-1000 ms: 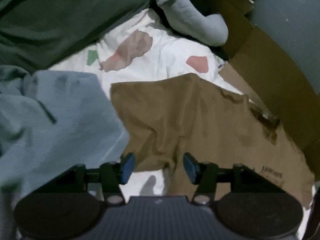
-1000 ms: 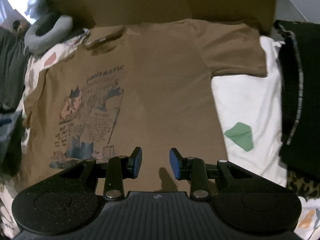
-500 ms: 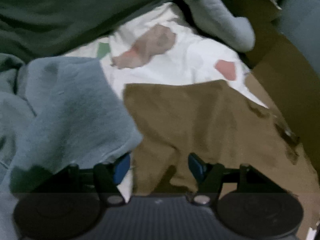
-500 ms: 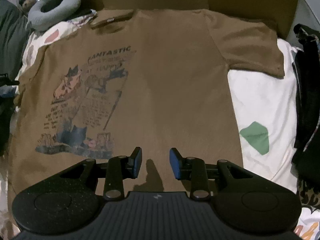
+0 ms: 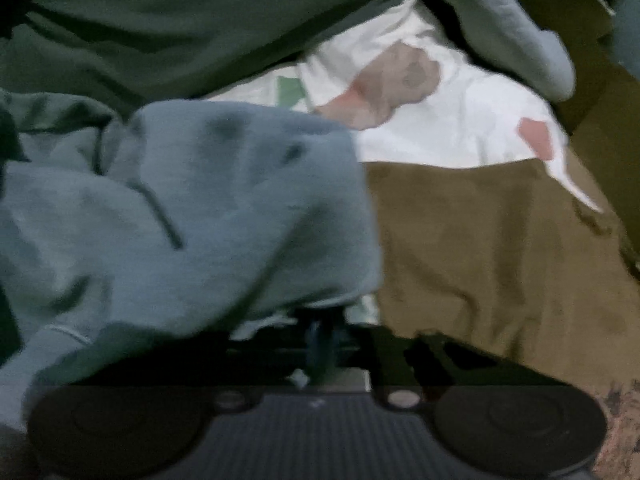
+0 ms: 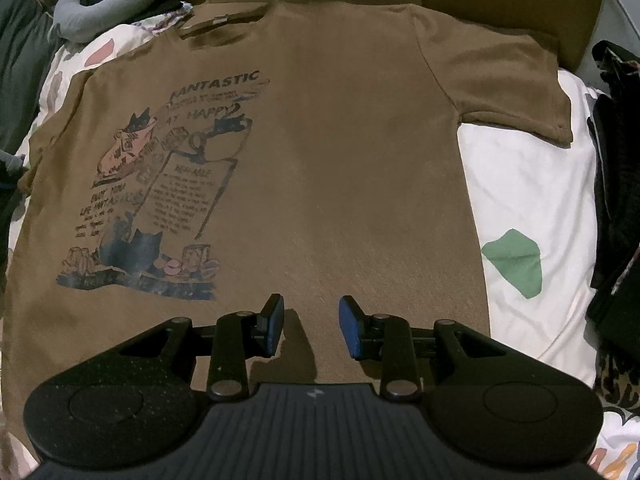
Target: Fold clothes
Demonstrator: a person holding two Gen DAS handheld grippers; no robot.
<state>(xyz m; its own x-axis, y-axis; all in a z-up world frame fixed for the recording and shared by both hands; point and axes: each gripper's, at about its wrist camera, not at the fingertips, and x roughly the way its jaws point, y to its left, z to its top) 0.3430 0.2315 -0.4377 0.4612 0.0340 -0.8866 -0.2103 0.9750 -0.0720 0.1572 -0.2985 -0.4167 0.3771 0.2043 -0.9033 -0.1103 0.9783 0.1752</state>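
The left hand-held gripper (image 5: 320,340) is pressed together beside the T-shirt (image 6: 340,180); whether it pinches cloth is unclear. The right hand-held gripper (image 6: 311,326) hovers spread over the hem and must pinch next.

T-shirt (image 6: 340,160) flat on sheet (image 6: 520,184); neck pillow (image 6: 104,4) behind, left; sweatshirt (image 5: 180,220) left.

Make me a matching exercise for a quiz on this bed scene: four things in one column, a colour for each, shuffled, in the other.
Things:
1. T-shirt
2. Neck pillow
3. Sheet
4. Patch on the sheet, right of the T-shirt

Colours:
A. green
B. white, with coloured patches
C. brown, with a printed picture
D. grey

Pairs: 1-C, 2-D, 3-B, 4-A
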